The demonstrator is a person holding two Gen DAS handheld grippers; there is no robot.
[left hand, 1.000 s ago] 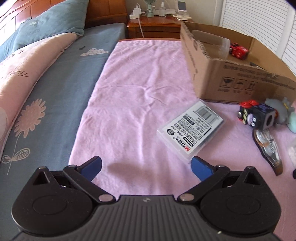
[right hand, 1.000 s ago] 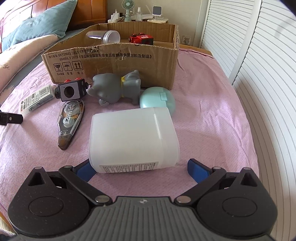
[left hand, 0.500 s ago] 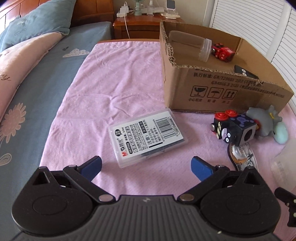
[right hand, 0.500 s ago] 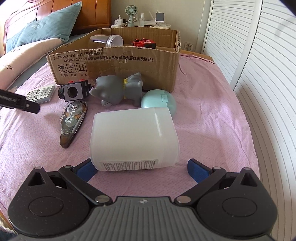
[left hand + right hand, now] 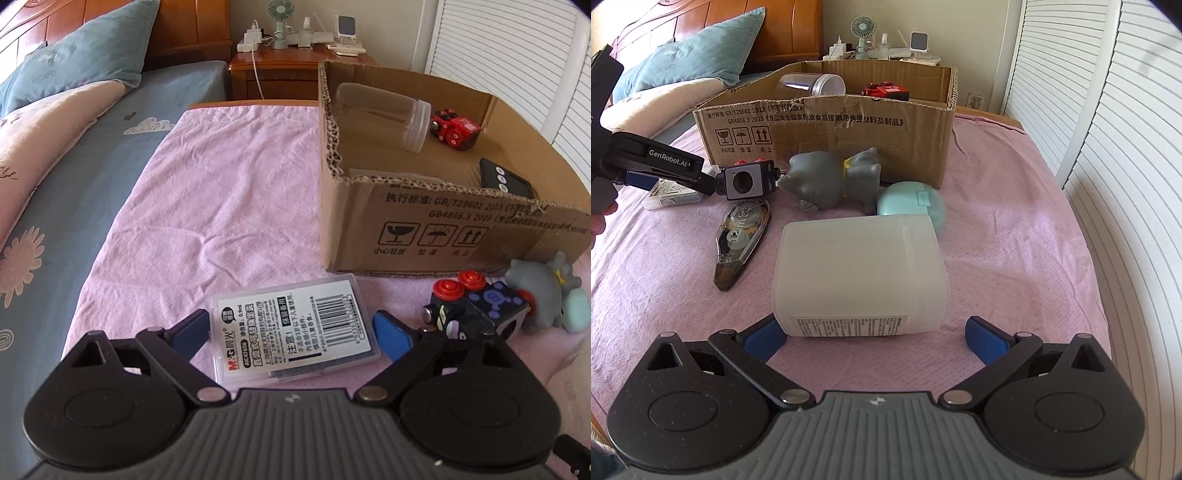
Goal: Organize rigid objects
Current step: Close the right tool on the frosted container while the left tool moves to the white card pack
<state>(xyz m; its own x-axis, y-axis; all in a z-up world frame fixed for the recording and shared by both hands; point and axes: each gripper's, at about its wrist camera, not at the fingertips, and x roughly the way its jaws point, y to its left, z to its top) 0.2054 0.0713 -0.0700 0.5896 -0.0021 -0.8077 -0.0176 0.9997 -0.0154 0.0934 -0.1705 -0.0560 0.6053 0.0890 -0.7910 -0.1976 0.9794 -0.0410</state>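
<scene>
At the bottom of the left wrist view the left gripper (image 5: 291, 336) straddles the clear refill case (image 5: 295, 326), which lies flat on the pink cloth (image 5: 229, 192); its jaws have just been closing, the left pad about touching the case edge and the right just short, so no grip yet. Low in the right view the right gripper (image 5: 875, 336) stands wide open around the white bottle (image 5: 860, 273) lying on its side, ready to pinch. Beyond, at upper right, the cardboard box (image 5: 443, 225) already holds a jar and red toy, likely the destination.
</scene>
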